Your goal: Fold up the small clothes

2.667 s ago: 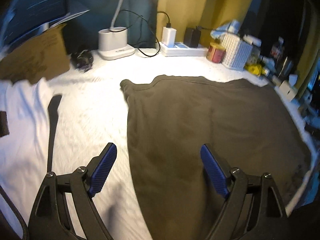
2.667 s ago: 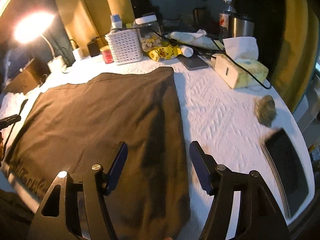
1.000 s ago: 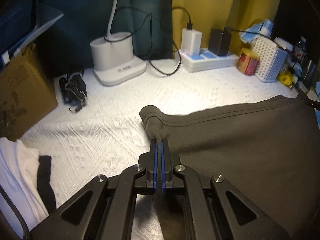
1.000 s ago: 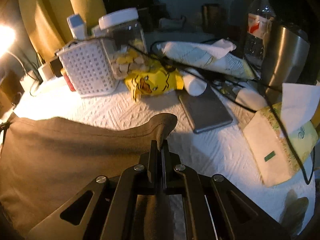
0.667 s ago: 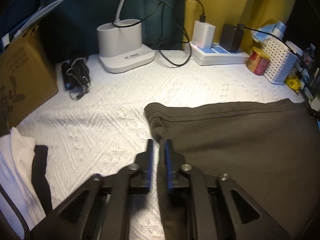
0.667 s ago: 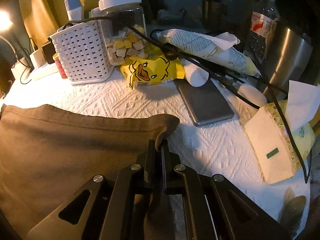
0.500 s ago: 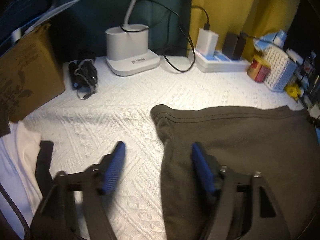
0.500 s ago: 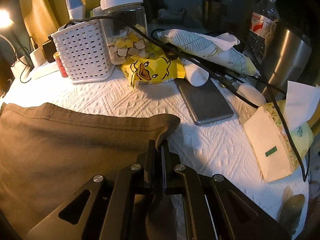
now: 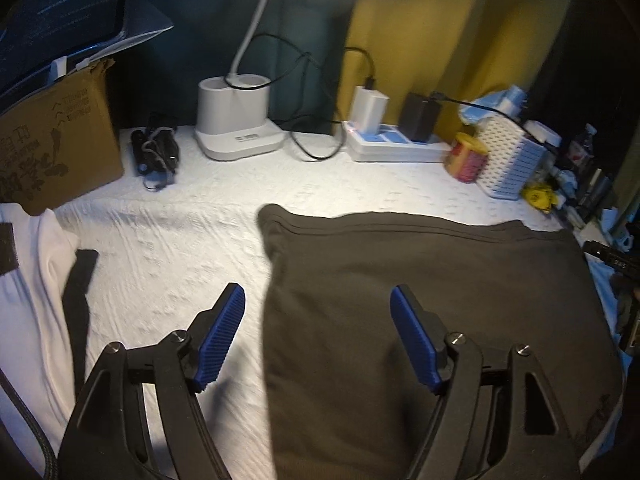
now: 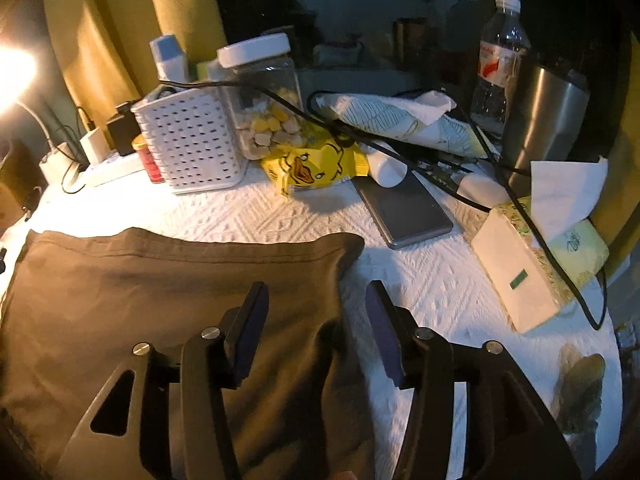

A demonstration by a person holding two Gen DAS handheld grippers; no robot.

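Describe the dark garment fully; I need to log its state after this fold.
The dark brown garment looks like soft knit fabric, lying flat on the white textured cover. Its far edge shows a double-stitched hem, with rounded folded corners at both ends. No claw pad presses it: the left claw and right claw are opening above its corners.

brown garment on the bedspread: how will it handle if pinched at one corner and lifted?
The brown garment probably goes floppy: it lies flat with soft rolled corners, so a one-corner lift would likely drape and unfold. Looks light, thin knit. It may drag on the textured white bedspread rather than slide cleanly.
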